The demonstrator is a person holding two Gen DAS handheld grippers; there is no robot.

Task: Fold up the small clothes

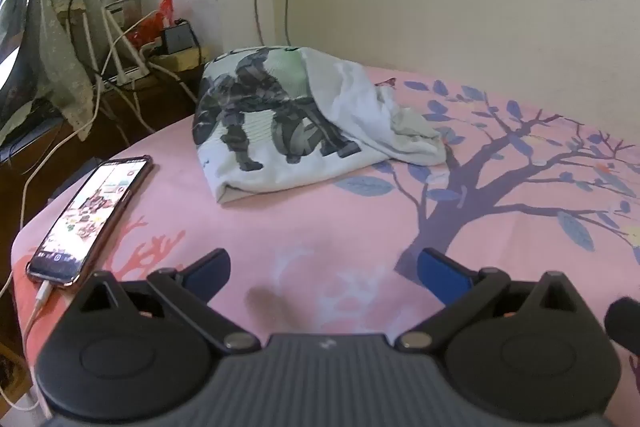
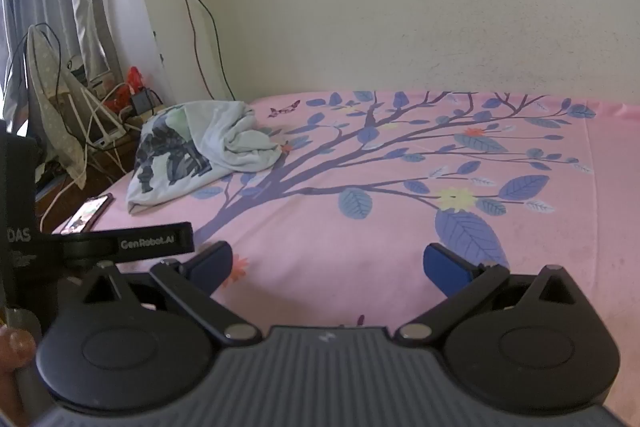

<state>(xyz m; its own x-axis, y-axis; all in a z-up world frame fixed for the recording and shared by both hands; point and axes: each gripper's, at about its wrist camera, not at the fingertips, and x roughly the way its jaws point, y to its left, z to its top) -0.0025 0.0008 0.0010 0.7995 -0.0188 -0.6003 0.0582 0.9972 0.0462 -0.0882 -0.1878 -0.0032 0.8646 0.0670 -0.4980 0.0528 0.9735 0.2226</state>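
In the left wrist view, the left hand-held gripper (image 1: 322, 273) hovers low over the pink bed sheet (image 1: 280, 227), and its two blue fingers stand wide apart with only sheet between them. The small white garment (image 1: 288, 131), with a dark printed figure on it, lies crumpled ahead of the gripper, well apart from it, near the far left corner of the bed. One side of it is bunched into loose folds. A phone (image 1: 90, 217) with a lit screen lies on the left edge of the bed, and a white cable is plugged into its near end. Beyond the bed corner, a side table (image 1: 132, 99) carries tangled cables and a charger.

In the right wrist view, the right hand-held gripper (image 2: 328, 267) is also spread wide and holds nothing, above the tree print of the sheet. The garment (image 2: 192, 151) is far ahead to the left, beside the phone (image 2: 88, 213). The left device is partly visible at the left edge.
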